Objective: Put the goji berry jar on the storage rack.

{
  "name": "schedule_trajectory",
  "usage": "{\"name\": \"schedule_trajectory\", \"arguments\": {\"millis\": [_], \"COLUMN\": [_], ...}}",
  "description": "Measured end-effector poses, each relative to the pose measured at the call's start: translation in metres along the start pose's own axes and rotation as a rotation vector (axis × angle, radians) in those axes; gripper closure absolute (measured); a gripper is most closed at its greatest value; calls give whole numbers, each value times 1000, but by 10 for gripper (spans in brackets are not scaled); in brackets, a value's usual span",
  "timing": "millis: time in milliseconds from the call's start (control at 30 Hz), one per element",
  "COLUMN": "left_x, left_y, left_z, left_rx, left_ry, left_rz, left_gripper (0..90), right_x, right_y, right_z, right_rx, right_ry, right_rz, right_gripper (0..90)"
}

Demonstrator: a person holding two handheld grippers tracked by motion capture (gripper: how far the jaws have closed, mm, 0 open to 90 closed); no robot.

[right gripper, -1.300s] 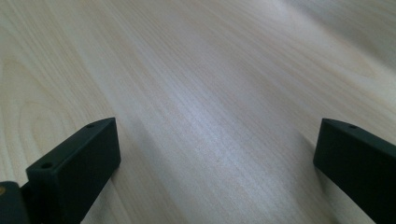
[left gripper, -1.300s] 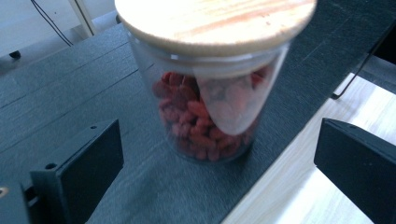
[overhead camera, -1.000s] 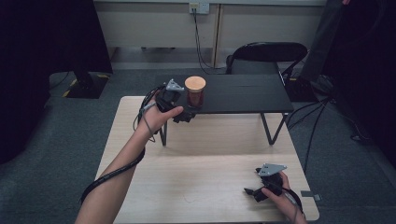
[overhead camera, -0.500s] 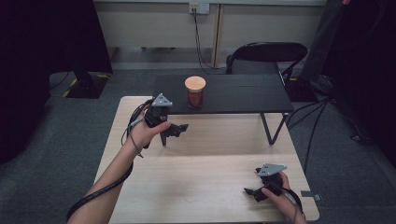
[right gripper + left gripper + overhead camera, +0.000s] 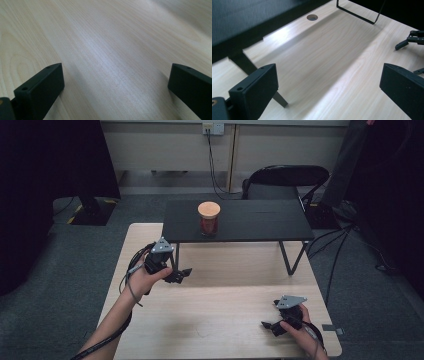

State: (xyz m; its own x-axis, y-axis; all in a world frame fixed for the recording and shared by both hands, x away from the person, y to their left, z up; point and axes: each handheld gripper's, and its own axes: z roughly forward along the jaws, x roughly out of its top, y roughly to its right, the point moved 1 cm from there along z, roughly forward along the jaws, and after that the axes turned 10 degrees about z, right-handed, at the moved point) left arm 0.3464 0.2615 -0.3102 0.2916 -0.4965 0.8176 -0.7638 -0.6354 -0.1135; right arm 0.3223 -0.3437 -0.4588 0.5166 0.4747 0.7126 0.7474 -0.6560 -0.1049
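A glass jar with a round wooden lid and dark red contents stands upright on the low black table, near its left half. My left gripper hovers over the light wooden table, in front of and below the black table's left leg, open and empty. In the left gripper view its two jaws stand far apart over bare wood, and the other gripper shows at the far right. My right gripper rests low near the wooden table's front right, open, nothing between its jaws.
A black chair stands behind the black table. The black table's wire legs come down onto the wooden table. Cables run across the grey carpet at the right. A round hole is set in the wooden tabletop.
My left gripper has drawn back from beside the jar on the black table, moving toward me and down to the wooden table. The jar stays put. The right gripper has not moved.
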Motion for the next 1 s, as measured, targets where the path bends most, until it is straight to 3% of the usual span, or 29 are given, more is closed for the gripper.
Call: {"name": "schedule_trajectory", "arguments": {"millis": [133, 500, 833, 1000], "left_x": [-11, -53, -83, -101], "left_y": [4, 13, 16, 18], "left_z": [-3, -6, 0, 5], "left_rx": [12, 1, 28, 33], "left_ry": [-11, -24, -78, -77], "left_rz": [13, -19, -24, -44], "left_gripper": [12, 12, 15, 17], "right_x": [0, 0, 0, 0], "right_y": [0, 0, -1, -1], "right_z": [0, 0, 0, 0], "right_rx": [0, -1, -4, -4], "right_ry": [0, 0, 0, 0], "right_rz": [0, 0, 1, 1], "right_gripper": [0, 0, 0, 0]}}
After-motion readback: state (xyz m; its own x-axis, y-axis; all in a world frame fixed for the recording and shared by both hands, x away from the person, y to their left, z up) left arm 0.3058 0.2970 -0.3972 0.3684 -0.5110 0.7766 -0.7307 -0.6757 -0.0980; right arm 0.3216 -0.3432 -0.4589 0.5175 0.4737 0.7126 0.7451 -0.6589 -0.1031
